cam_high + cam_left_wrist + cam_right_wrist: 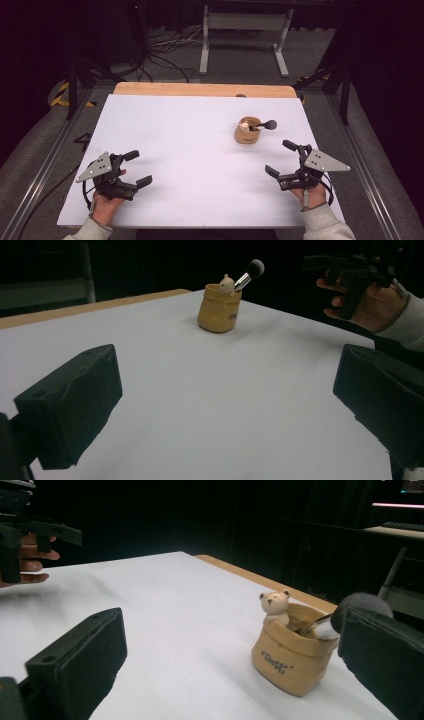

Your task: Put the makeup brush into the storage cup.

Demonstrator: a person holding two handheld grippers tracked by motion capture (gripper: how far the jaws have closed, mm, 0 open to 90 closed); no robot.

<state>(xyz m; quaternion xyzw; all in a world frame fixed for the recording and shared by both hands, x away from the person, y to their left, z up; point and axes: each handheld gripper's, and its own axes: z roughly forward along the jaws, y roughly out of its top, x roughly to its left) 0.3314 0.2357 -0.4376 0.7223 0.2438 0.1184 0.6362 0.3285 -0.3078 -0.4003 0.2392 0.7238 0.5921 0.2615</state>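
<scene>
You had not yet begun the work proper: both of your tongs hovered low over the near edge of the bench (165, 125), each with its jaws spread wide and nothing between them. Your left tongs (137, 168) sat at about seven o'clock on the white surface, your right tongs (281, 159) at about four o'clock, and of the two the right was the nearer to the tan pouch-shaped holder (247, 133), which stood upright at roughly two o'clock, apart from both. The makeup brush (266, 124) leaned out of the holder with its dark bristle head pointing toward three o'clock, and the small bear figure (274, 604) perched on the holder's rim; neither had been touched. Judging by that, the reach, the grasp and whatever was to be done with the brush all remained ahead. By count there was one holder, one brush, one bear figure, and two tongs.
</scene>
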